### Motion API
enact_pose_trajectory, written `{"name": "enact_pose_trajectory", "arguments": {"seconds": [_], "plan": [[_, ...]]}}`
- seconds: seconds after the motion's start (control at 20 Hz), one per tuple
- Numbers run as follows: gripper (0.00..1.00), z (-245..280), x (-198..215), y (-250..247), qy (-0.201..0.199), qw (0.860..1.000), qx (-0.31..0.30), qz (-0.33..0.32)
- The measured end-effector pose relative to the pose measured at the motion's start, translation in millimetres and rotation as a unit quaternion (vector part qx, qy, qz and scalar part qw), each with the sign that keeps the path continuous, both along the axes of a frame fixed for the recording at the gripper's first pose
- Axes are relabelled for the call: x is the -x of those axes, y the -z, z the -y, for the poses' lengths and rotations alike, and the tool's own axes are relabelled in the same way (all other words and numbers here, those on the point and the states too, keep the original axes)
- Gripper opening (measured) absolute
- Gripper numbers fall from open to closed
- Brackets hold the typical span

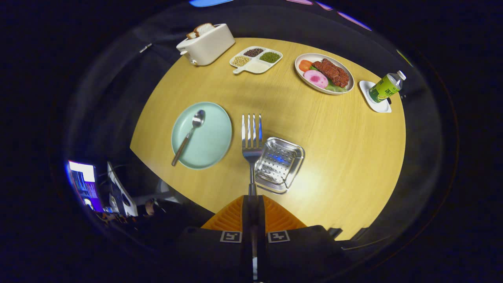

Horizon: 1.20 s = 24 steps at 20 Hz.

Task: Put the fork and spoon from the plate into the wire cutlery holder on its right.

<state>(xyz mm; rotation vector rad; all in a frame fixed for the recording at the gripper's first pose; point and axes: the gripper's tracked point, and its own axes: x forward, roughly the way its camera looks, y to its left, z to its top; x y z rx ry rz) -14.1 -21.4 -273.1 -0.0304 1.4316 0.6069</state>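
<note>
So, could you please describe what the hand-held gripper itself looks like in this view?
The hand-held gripper has two ribbed, wedge-shaped fingers pressed close together. Behind them sits a dark, blocky body carrying two square black-and-white marker tags, one on each side.

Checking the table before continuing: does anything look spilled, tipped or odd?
Nothing spilled or broken. The bottle looks tilted on its small dish. The gripper holds the fork above the table; the spoon lies on the plate.
</note>
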Motion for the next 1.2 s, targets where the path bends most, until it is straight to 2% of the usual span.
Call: {"name": "enact_pose_trajectory", "arguments": {"seconds": [0.2,0.45,0.65,0.8,1.0,1.05,1.2], "plan": [[0.09,32.2,8.4,31.6,-0.033,0.996,0.063,-0.056],[0.09,30.5,14.2,51.9,-0.081,0.985,0.114,-0.106],[0.11,23.6,13.7,55.0,-0.092,0.977,0.142,-0.128],[0.13,13.5,9.0,55.8,-0.074,0.979,0.146,-0.122],[0.22,11.4,-3.9,55.8,-0.054,0.984,0.144,-0.092],[0.30,10.7,-7.8,53.1,-0.042,0.987,0.136,-0.077],[0.44,11.5,-22.2,42.1,0.020,0.993,0.111,-0.026]]}}
